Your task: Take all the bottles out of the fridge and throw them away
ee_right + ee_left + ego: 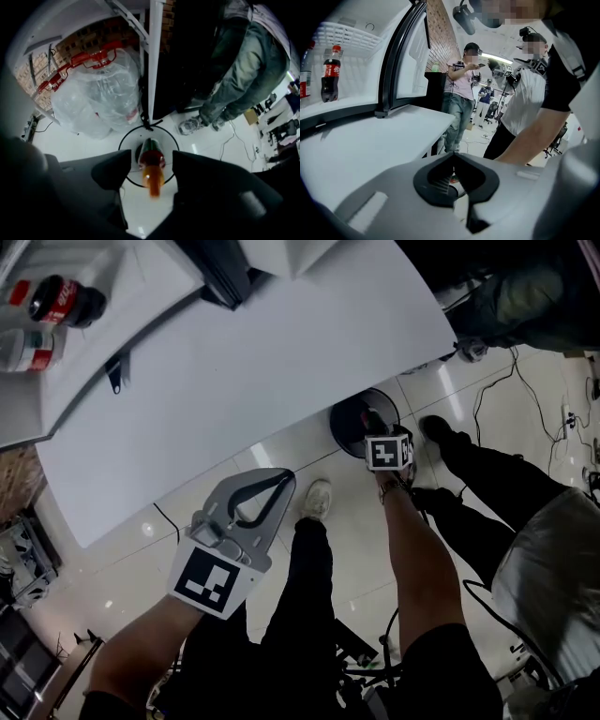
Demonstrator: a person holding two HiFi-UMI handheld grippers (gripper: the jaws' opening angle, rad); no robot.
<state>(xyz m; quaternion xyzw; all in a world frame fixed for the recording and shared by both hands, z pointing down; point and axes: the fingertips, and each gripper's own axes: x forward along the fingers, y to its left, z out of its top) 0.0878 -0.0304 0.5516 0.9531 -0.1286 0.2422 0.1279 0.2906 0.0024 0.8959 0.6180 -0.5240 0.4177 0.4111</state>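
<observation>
In the right gripper view a bottle of orange drink (pixel 152 180) with a red label hangs blurred between the jaws of my right gripper (pixel 151 164). It touches neither pad. It is right above a round bin with a black rim (pixel 129 133). In the head view this gripper (pixel 382 432) points down over the dark bin (pixel 349 418). My left gripper (pixel 284 476) is held low by the white fridge door (pixel 262 362), jaws together with nothing in them. On the fridge shelf stand a cola bottle (pixel 329 75) and a clear bottle with a red label (pixel 304 70).
A clear plastic bag on a red frame (pixel 93 89) stands behind the bin. A person in jeans (pixel 234 70) stands to its right. More people (pixel 461 93) stand past the fridge door. Cables (pixel 506 390) run over the white tiled floor.
</observation>
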